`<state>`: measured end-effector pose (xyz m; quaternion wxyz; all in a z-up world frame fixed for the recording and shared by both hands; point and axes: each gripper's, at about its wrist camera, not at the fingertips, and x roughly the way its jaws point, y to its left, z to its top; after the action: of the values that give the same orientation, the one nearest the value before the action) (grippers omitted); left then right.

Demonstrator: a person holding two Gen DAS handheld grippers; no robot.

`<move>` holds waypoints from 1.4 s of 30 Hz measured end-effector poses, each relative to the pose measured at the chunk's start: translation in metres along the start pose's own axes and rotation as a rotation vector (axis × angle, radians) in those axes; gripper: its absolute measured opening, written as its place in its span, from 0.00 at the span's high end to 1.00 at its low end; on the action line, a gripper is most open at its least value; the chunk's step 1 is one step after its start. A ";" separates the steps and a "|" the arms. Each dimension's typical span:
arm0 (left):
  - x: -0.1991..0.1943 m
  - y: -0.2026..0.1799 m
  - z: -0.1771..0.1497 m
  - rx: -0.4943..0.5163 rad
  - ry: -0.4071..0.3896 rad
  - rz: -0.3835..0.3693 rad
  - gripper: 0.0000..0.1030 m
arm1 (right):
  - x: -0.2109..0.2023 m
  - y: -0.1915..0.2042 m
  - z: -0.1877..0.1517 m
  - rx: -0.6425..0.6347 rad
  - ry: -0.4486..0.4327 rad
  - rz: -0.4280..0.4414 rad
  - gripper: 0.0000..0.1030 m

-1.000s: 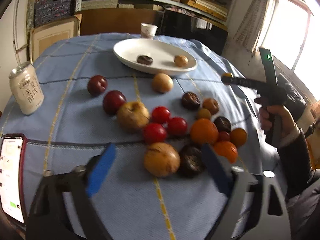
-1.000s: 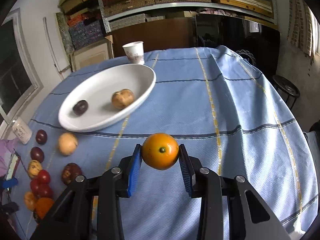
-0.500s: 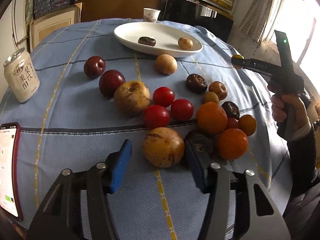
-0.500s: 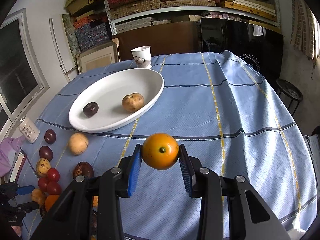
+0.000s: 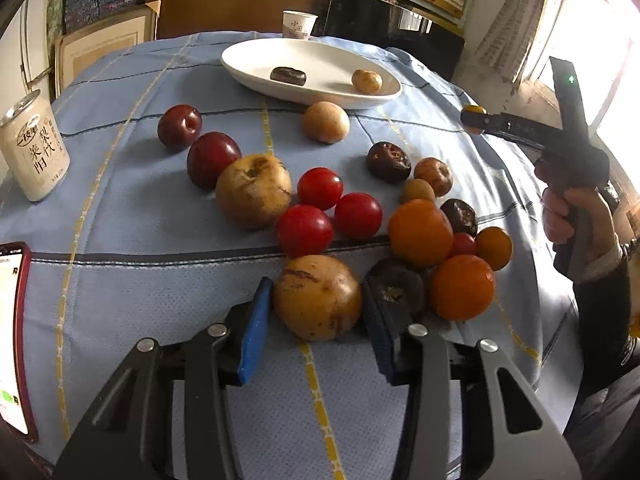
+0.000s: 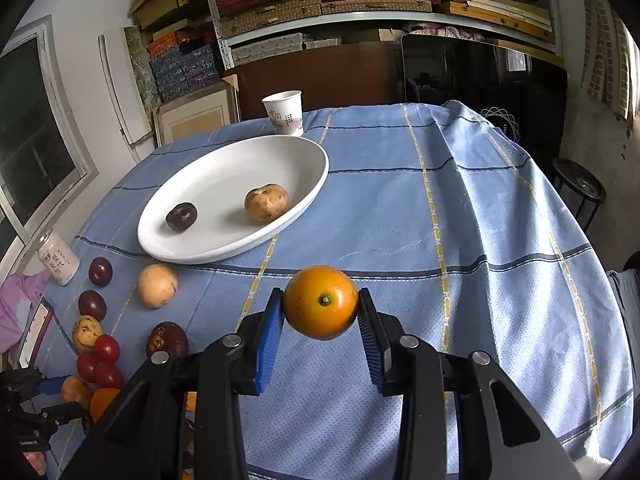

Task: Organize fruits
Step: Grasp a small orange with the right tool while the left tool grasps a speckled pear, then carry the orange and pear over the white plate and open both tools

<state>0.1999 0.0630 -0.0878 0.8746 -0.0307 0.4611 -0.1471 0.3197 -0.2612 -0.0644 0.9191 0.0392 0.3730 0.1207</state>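
Observation:
My left gripper (image 5: 318, 284) is low over the blue tablecloth, its jaws closing on a large brown fruit (image 5: 318, 298); both blue pads touch its sides. Right behind it lie several loose fruits: red tomatoes (image 5: 320, 188), oranges (image 5: 420, 232), dark plums (image 5: 212, 158) and another brown fruit (image 5: 254, 190). My right gripper (image 6: 320, 298) is shut on a small orange (image 6: 320, 304), held above the cloth just in front of the white oval plate (image 6: 312, 184). The plate holds one dark fruit (image 6: 182, 216) and one brown fruit (image 6: 266, 202).
A drink can (image 5: 34, 148) and a phone (image 5: 12, 332) sit at the table's left edge. A paper cup (image 6: 284, 112) stands behind the plate. A dark stool (image 6: 580, 188) stands off the table's right side. A person's hand (image 5: 576, 216) grips the right tool.
The left gripper's jaws have narrowed from wide apart to the sides of the large brown fruit, and the gripper has come closer to it. The right gripper still holds the orange.

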 end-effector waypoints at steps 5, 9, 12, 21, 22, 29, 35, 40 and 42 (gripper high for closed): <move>0.002 0.000 0.002 -0.020 -0.003 0.001 0.57 | -0.001 0.001 0.000 -0.006 -0.006 0.002 0.63; -0.001 -0.004 -0.002 0.001 -0.001 0.021 0.58 | -0.002 0.001 0.000 -0.007 -0.007 0.003 0.63; -0.004 -0.004 -0.005 0.000 -0.003 0.022 0.58 | -0.001 0.002 -0.001 -0.009 -0.007 0.004 0.63; -0.034 0.006 0.010 -0.031 -0.071 -0.021 0.58 | -0.004 0.013 -0.004 -0.052 -0.012 0.022 0.63; -0.038 0.005 0.018 -0.020 -0.085 -0.022 0.58 | -0.006 0.016 -0.003 -0.065 -0.020 0.029 0.63; -0.048 -0.002 0.081 0.057 -0.142 0.026 0.58 | -0.017 0.042 0.013 -0.129 -0.032 0.107 0.64; -0.037 0.001 0.160 0.058 -0.181 0.053 0.58 | -0.012 0.066 0.062 -0.144 -0.076 0.139 0.64; 0.001 0.012 0.221 0.031 -0.155 0.070 0.58 | 0.011 0.074 0.087 -0.094 -0.070 0.172 0.64; 0.021 0.018 0.237 0.007 -0.129 0.070 0.58 | 0.026 0.078 0.089 -0.091 -0.048 0.170 0.64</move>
<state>0.4081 0.0545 0.0277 0.9071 -0.0208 0.4041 -0.1156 0.3846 -0.1775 -0.0055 0.9151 0.0318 0.3403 0.2140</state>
